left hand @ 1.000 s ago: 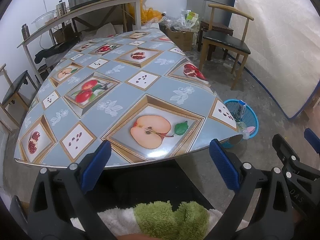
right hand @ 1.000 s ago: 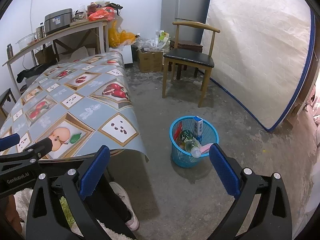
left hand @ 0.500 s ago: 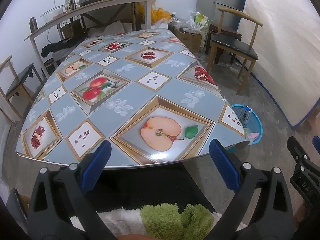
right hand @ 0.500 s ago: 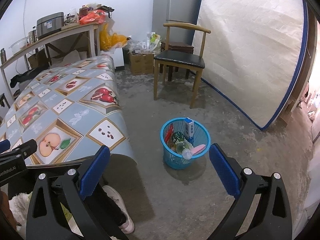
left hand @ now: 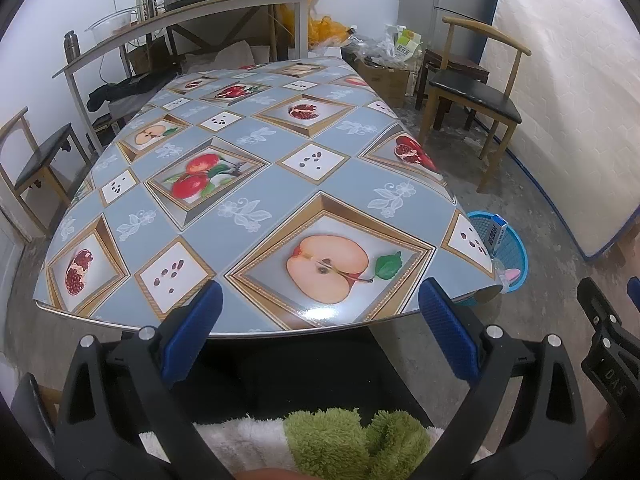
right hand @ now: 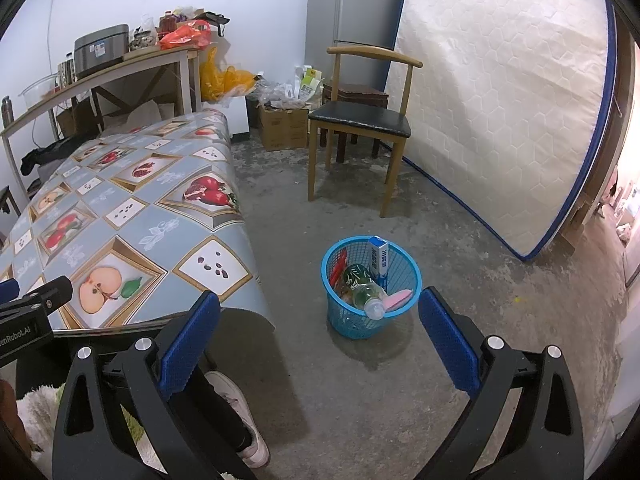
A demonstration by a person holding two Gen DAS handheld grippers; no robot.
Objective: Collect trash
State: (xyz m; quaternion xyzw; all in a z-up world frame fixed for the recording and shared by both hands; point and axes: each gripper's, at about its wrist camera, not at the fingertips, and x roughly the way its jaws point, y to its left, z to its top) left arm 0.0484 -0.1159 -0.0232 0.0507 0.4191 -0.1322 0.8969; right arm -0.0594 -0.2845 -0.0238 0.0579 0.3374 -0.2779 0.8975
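Blue mesh makes up the little basket (right hand: 372, 286) on the concrete floor (right hand: 460, 240), and that is where we find the trash: a clear plastic bottle (right hand: 362, 290) lying on top with its cap toward five o'clock, a blue-and-white carton (right hand: 378, 256) standing at the rim near twelve o'clock, a red wrapper (right hand: 339, 266) at ten o'clock and a pink piece (right hand: 398, 299) at four o'clock. In the right wrist view we see the right gripper (right hand: 319, 336) with its blue-padded fingers (right hand: 188, 342) spread wide and nothing between them; the basket sits just ahead, between the two tips. The left gripper (left hand: 318, 328) is likewise agape and empty, held at the near edge of the table (left hand: 256, 184), whose cloth carries fruit pictures. From that side the basket peeps out past the table's corner at three o'clock. A wooden chair (right hand: 362, 124) stands beyond the basket, before a mattress (right hand: 500, 92) leaning upright.
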